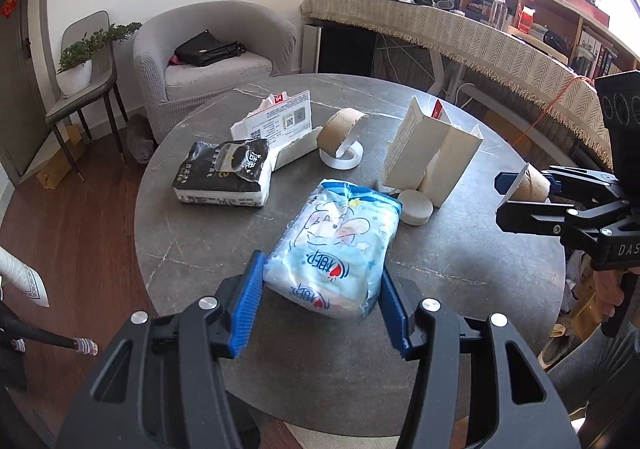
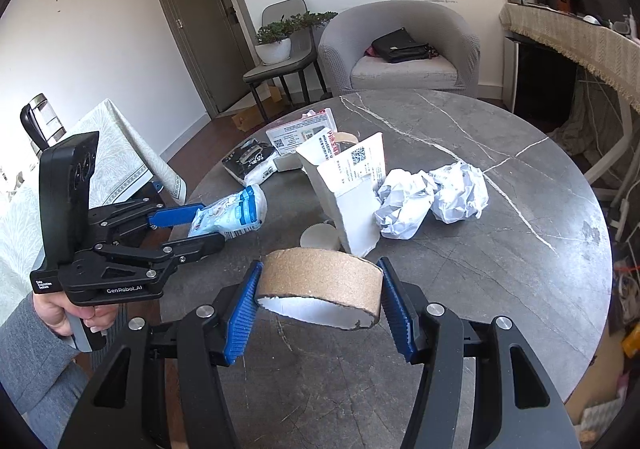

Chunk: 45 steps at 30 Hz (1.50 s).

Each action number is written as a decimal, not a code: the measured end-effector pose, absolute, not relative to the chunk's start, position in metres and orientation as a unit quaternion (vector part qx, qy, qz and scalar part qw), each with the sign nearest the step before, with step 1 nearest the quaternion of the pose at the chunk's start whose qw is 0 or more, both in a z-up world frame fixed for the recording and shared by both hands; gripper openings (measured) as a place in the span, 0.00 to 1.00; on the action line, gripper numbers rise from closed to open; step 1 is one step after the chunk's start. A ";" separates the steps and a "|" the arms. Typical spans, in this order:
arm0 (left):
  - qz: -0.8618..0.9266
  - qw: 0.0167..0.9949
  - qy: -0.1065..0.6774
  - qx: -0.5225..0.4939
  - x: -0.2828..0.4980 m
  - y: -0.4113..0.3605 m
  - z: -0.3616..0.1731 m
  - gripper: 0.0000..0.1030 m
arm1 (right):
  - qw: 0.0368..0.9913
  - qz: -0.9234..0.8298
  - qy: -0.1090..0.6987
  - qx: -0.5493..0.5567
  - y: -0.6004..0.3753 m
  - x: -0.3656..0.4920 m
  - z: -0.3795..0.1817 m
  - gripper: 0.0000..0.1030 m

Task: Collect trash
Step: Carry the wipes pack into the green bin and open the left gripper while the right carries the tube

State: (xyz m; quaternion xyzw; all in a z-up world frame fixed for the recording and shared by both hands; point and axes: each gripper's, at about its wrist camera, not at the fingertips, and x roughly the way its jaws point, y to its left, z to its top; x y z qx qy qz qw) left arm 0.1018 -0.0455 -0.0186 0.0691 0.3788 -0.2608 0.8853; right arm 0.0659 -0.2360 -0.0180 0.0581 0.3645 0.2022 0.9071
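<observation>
On the round grey marble table (image 1: 480,261) lies a light blue tissue pack (image 1: 336,245). My left gripper (image 1: 322,269) has its blue pads pressed on both sides of the pack's near end. It also shows in the right wrist view, where the left gripper (image 2: 200,227) clamps the pack (image 2: 232,209). My right gripper (image 2: 320,265) is shut on a brown cardboard roll (image 2: 320,281), held above the table. Loose on the table are two crumpled paper balls (image 2: 404,205), a standing torn carton (image 1: 428,153), a white lid (image 1: 416,207), a black tissue pack (image 1: 224,173) and another roll (image 1: 342,129).
A torn white box (image 1: 276,125) lies at the table's far side. Beyond stand a grey armchair (image 1: 216,49) with a black bag, a chair with a potted plant (image 1: 76,73) and a cloth-covered counter (image 1: 480,37). A clothed side table (image 2: 120,153) is beside the person's hand (image 2: 60,309).
</observation>
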 end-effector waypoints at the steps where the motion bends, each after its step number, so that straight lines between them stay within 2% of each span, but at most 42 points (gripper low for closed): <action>1: -0.256 0.888 0.376 0.070 0.098 -0.043 -0.017 0.55 | 0.907 0.205 0.364 0.056 -0.233 0.065 -0.016 0.56; 20: -0.115 0.924 0.365 -0.023 0.066 0.036 -0.009 0.55 | 0.897 0.245 0.369 0.014 -0.155 0.073 -0.010 0.56; 27: -0.070 0.931 0.358 -0.017 0.062 0.063 -0.009 0.55 | 0.891 0.273 0.363 0.020 -0.122 0.078 -0.007 0.56; 36: -0.038 0.918 0.393 -0.031 0.064 0.103 -0.037 0.55 | 0.881 0.301 0.364 0.020 -0.071 0.086 -0.003 0.56; 45: -0.022 0.891 0.453 -0.032 0.068 0.136 -0.095 0.55 | 0.868 0.322 0.378 0.005 -0.027 0.091 -0.014 0.56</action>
